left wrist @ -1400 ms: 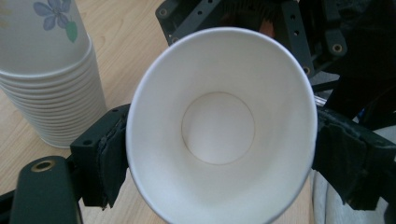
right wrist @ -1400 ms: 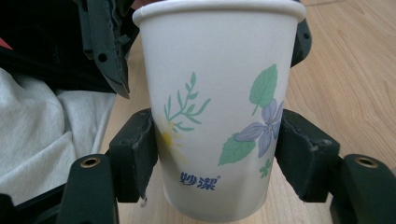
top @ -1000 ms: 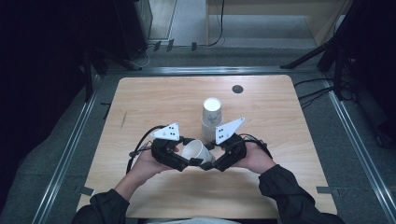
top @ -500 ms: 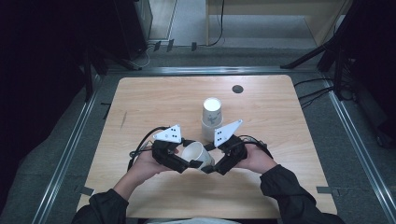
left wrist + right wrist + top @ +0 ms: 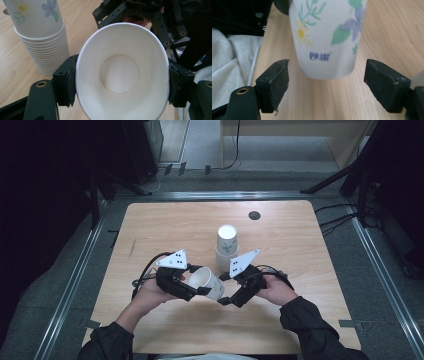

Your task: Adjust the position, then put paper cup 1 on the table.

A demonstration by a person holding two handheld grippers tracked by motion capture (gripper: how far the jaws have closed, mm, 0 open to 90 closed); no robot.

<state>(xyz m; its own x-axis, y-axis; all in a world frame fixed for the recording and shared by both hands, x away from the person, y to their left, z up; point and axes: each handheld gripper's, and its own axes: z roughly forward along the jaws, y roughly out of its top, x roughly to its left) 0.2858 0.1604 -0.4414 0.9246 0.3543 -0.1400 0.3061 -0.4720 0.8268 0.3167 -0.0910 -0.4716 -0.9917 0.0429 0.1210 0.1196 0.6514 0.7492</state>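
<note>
A white paper cup with a flower print lies on its side above the table's front middle. My left gripper is shut on it near the rim. In the left gripper view the cup faces me mouth first, squeezed oval between the pads. My right gripper is just right of the cup's base. Its jaws have just been opening. In the right gripper view the cup's base sits between the open pads, touching neither. A stack of like cups stands upside down just behind both grippers.
The wooden table has a small dark round hole at the back right. Metal rails run along its sides. Grey clothing of the person lies at the near edge.
The right gripper's jaws have opened off the cup's base. The cup stays in the left gripper, and both hands have barely shifted.
</note>
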